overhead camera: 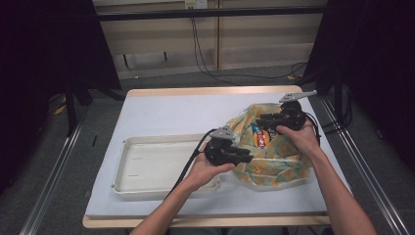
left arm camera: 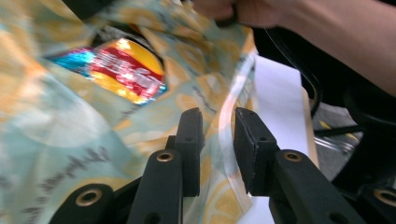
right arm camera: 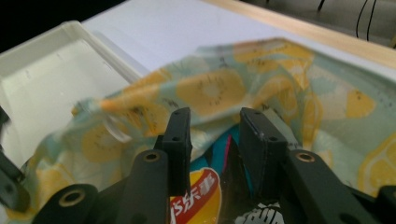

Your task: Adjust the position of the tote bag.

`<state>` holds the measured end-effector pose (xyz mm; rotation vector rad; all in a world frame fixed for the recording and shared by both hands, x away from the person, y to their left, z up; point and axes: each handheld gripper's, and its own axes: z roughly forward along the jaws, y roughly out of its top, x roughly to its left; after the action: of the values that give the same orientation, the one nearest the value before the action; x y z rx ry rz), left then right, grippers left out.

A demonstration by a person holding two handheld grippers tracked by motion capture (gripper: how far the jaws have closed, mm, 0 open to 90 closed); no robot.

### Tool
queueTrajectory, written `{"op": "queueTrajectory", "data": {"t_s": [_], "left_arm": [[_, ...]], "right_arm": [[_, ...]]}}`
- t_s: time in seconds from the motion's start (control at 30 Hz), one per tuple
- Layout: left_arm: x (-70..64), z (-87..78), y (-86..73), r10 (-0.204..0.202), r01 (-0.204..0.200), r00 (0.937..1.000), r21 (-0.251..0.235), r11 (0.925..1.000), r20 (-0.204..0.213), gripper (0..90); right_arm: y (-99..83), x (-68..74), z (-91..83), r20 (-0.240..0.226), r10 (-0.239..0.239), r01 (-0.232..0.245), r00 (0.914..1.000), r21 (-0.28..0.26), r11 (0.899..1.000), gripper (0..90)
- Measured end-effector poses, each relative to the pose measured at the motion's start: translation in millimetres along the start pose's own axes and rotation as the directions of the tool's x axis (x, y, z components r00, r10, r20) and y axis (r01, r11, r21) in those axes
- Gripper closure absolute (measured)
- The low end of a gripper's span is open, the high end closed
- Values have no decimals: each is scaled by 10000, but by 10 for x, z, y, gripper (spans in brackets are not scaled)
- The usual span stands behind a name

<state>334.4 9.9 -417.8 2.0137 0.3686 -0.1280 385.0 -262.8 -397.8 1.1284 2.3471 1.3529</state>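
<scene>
Bag (left arm camera: 84, 140) rim between left gripper (left arm camera: 218, 140) fingers (left arm camera: 189, 135).

Chip packet (right arm camera: 198, 196) w/ Chinese chars "乐事", script on lemon-print bag (left arm camera: 70, 168) illegible

The high view looks forward and down over the whole table (overhead camera: 161, 110). Each gripper view rides close behind its jaws; all three share the bag (overhead camera: 274, 164) (left arm camera: 60, 135) (right arm camera: 327, 98).
</scene>
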Motion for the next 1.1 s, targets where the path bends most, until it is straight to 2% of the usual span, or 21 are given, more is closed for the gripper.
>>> {"op": "queueTrajectory", "data": {"t_s": [0.13,0.27,0.4,0.53,0.63,0.8,0.83,0.9,0.93,1.0,1.1], "left_arm": [[109,-88,29,-217,211,9993,-218,9995,-297,734],[207,-106,47,-259,251,9976,-138,9996,-642,728],[324,-96,17,-591,590,9917,-42,9982,-1144,714],[400,-62,7,-618,658,9848,189,9977,-1624,684],[456,-49,-13,-817,860,9810,170,9962,-1761,662],[513,-16,-32,-952,992,9798,140,9950,-1762,619],[530,-5,-42,-1037,1066,9784,68,9943,-1788,614],[545,19,-55,-1060,1091,9780,72,9940,-1799,609],[550,29,-61,-1079,1116,9771,96,9937,-1832,603],[562,43,-66,-1055,1107,9768,175,9937,-1865,590],[549,50,-51,-999,1037,9782,117,9945,-1819,579]], "right_arm": [[-22,-50,126,80,84,-88,9999,475,9988,679],[-20,-92,264,304,51,-83,9995,1044,9945,678],[-90,-154,368,504,268,-338,9984,1440,9890,664],[-110,-154,442,429,236,-305,9988,1679,9853,606],[-116,-125,505,535,45,-151,9986,1995,9798,543],[-120,-82,571,708,-153,-14,9974,2303,9731,528],[-115,-71,579,767,-263,74,9967,2376,9713,563],[-111,-53,580,612,-163,5,9980,2504,9681,706],[-113,-51,573,644,-354,183,9973,2484,9685,762],[-112,-39,542,521,-284,153,9982,2357,9717,861],[-134,-65,440,364,10,-80,9993,1926,9813,900]]}}
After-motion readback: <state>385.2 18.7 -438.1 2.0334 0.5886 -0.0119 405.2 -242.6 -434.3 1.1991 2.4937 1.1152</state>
